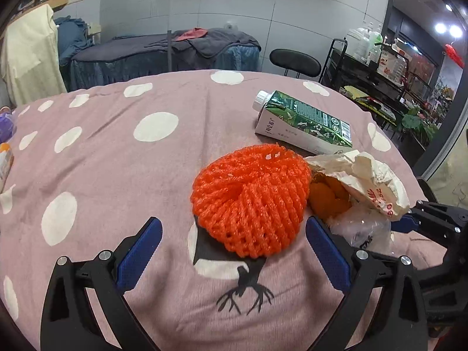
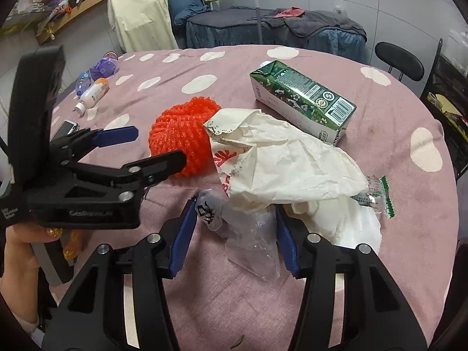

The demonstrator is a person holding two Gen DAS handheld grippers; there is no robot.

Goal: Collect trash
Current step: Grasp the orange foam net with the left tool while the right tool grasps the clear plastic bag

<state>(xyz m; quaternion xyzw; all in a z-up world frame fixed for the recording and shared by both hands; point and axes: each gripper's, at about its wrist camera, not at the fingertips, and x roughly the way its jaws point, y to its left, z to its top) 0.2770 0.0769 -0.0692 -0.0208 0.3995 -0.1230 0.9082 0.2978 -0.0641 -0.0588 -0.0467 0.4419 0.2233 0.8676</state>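
Note:
An orange foam net point(image 1: 248, 199) point(image 2: 181, 128) lies on the pink dotted tablecloth point(image 1: 117, 175). My left gripper point(image 1: 234, 228) point(image 2: 155, 146) stands wide open just short of it, one finger to each side. Right of the net lies a crumpled white paper bag point(image 1: 365, 175) point(image 2: 286, 158) with orange peel point(image 1: 327, 196) inside. A clear plastic bag point(image 2: 251, 234) point(image 1: 359, 231) lies under its near end. My right gripper point(image 2: 234, 207) is half open around that plastic bag, and its pads do not clearly press on it. A green and white carton point(image 1: 304, 122) point(image 2: 304, 96) lies on its side beyond.
A green-edged wrapper point(image 2: 377, 196) and white tissue point(image 2: 345, 225) lie right of the paper bag. Small bottles point(image 2: 93, 92), a purple object point(image 2: 103, 67) and a phone point(image 2: 65, 128) sit at the table's left edge. A black chair point(image 2: 399, 61) stands behind the table. A hand point(image 2: 17, 248) holds the left gripper.

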